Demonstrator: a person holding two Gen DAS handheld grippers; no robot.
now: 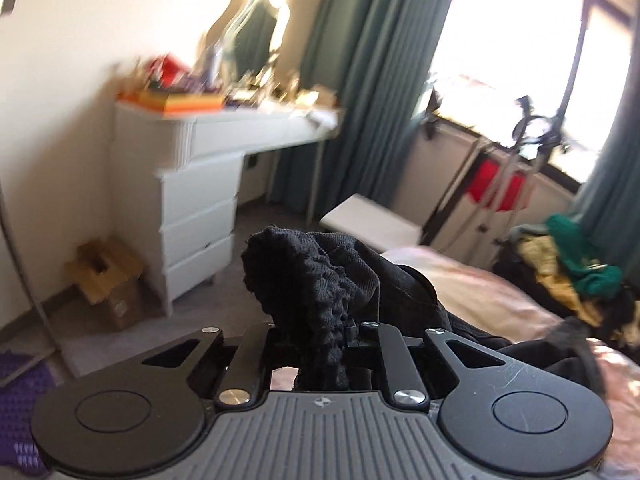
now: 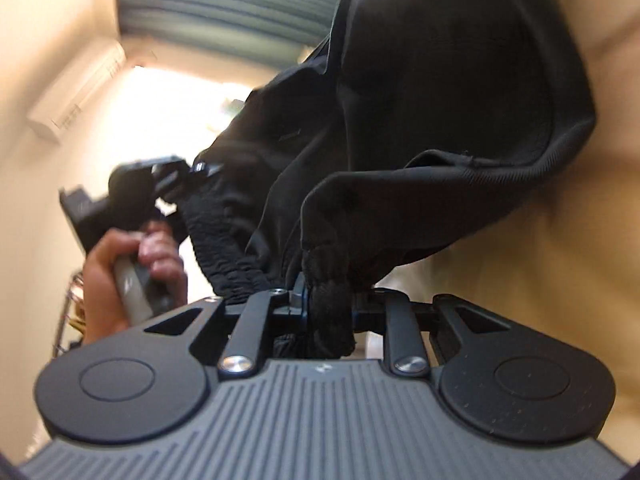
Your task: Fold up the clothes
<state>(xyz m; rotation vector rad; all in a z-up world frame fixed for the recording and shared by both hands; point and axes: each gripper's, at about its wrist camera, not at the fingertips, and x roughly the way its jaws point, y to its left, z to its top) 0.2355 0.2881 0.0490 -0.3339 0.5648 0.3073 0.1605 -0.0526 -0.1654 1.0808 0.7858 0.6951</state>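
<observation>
The left gripper (image 1: 320,332) clamps a bunched, ribbed edge of a black garment (image 1: 316,280), which trails off to the right over a pink bed (image 1: 480,288). Behind it stand a cluttered white dresser (image 1: 196,204) and teal curtains (image 1: 372,60) beside a sunlit window (image 1: 508,40), with a heap of clothes (image 1: 568,272) at far right.

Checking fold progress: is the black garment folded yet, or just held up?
Held up, unfolded: the black garment hangs bunched between the left hand-held gripper and right hand-held gripper.
</observation>
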